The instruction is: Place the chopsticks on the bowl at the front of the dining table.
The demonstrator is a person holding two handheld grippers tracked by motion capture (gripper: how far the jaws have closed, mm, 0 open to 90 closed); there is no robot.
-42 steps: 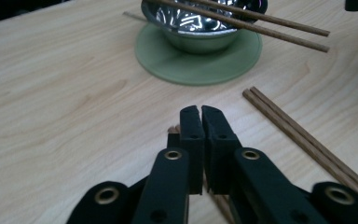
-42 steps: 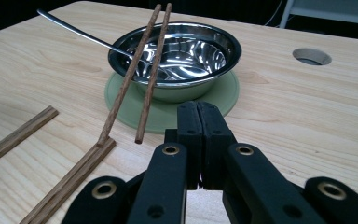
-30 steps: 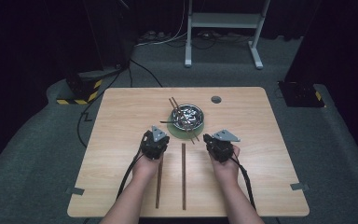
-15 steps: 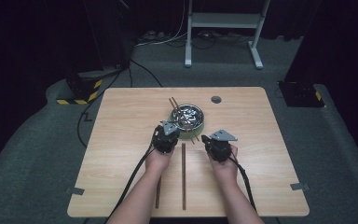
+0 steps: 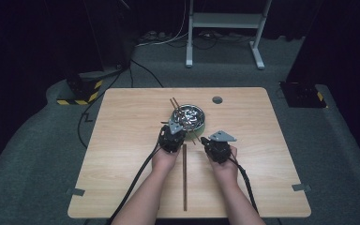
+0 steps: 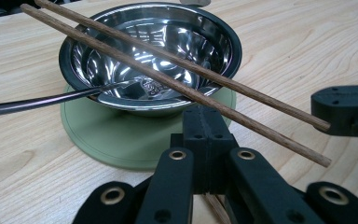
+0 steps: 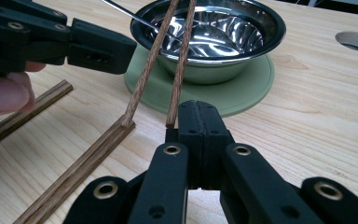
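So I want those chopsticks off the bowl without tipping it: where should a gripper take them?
Probably at the near ends of the chopsticks, which overhang the bowl and mat above bare table. Come in low from the person's side, jaws crossing the sticks. Both the left gripper and right gripper are shut, so open first.

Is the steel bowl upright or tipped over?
Upright: the steel bowl sits mouth-up on the green mat, two chopsticks lying across its rim.

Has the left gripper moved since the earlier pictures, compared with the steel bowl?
Yes. In the high view the left gripper has moved up the table and slightly right, toward the steel bowl, which stayed in place. It now sits at the bowl's near-left edge, jaws shut.
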